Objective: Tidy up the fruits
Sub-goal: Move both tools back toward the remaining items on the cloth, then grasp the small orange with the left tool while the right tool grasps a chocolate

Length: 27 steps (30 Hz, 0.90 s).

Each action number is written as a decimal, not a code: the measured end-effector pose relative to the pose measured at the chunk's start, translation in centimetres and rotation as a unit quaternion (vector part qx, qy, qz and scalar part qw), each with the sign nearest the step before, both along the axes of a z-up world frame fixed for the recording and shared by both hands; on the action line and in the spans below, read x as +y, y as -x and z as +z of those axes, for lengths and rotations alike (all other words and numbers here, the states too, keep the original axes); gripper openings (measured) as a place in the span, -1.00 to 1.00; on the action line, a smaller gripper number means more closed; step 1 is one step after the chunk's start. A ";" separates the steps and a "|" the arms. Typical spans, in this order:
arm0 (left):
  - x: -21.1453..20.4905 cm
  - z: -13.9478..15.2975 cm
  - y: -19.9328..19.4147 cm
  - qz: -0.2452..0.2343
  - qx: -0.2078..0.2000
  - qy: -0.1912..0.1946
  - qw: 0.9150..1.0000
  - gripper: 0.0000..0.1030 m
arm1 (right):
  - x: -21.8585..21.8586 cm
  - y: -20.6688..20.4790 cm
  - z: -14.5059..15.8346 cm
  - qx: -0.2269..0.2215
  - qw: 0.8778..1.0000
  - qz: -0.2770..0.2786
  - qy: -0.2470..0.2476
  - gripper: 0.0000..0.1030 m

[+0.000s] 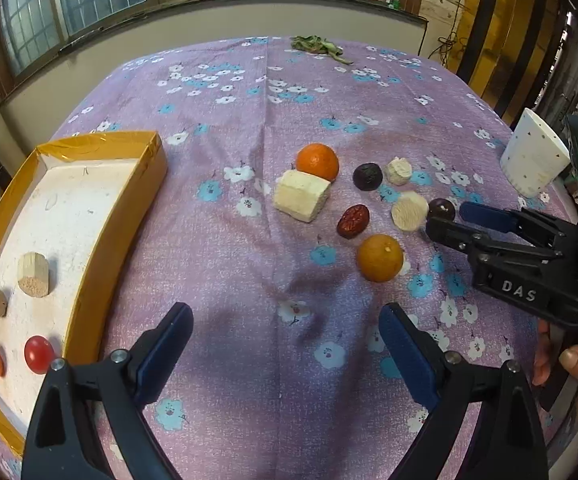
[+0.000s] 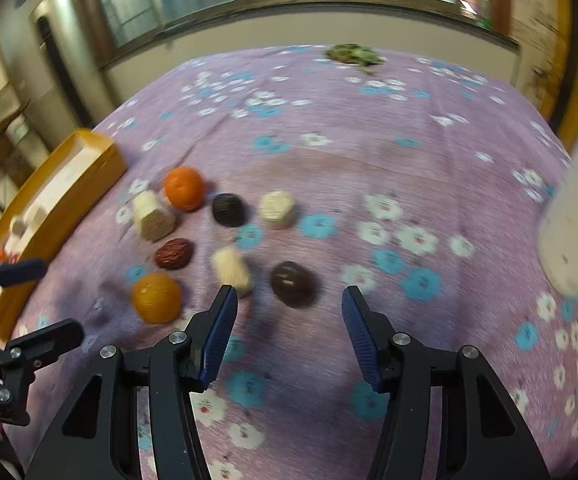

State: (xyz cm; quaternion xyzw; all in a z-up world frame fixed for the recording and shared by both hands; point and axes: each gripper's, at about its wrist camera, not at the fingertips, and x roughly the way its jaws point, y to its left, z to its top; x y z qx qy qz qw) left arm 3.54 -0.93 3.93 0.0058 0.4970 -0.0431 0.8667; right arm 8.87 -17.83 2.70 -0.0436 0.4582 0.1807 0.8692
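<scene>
Fruit mostly loose on the cloth

Your left gripper [image 1: 285, 332] was spread wide and empty over the cloth [image 1: 249, 128]. Your right gripper [image 2: 289, 312] gaped around nothing, just short of the dark plum [image 2: 293, 283]. Two oranges [image 1: 317, 161] sat loose; the tray [image 1: 101, 236] held a tomato [image 1: 39, 354].

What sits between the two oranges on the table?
Between the far orange and the near orange, a wrinkled red date lies on the cloth, touching neither. The left wrist view shows it.
</scene>
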 end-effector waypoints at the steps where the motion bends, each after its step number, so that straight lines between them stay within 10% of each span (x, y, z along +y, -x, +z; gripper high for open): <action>1: -0.1 0.0 -0.1 0.000 0.000 -0.001 1.000 0.86 | 0.0 -0.1 -0.1 0.001 1.000 0.003 -0.002 0.04; 9: -2.2 -0.2 -1.0 -0.024 -0.002 -0.007 1.000 0.86 | -0.2 -0.8 -0.3 0.012 1.000 0.014 -0.015 -0.56; 17: -4.5 -1.3 -3.1 -0.044 0.008 0.004 0.999 0.85 | -2.1 0.0 0.2 0.024 0.998 -0.003 -0.050 -0.57; 19: -4.9 -1.6 -3.6 -0.046 0.009 0.002 0.999 0.71 | -2.6 0.2 0.2 0.026 0.998 -0.005 -0.053 -0.57; 21: -5.3 -2.2 -4.0 -0.054 0.012 0.002 0.998 -0.01 | -2.8 0.4 0.2 0.025 0.998 -0.008 -0.051 -0.57; 23: -5.5 -2.3 -4.0 -0.059 -0.002 0.002 0.998 -0.32 | -3.0 0.4 0.1 0.028 0.998 -0.008 -0.054 -0.57; 27: -5.3 -2.4 -3.9 -0.065 -0.003 0.012 0.998 -0.34 | -3.0 0.4 -0.3 0.030 0.998 -0.007 -0.055 -0.54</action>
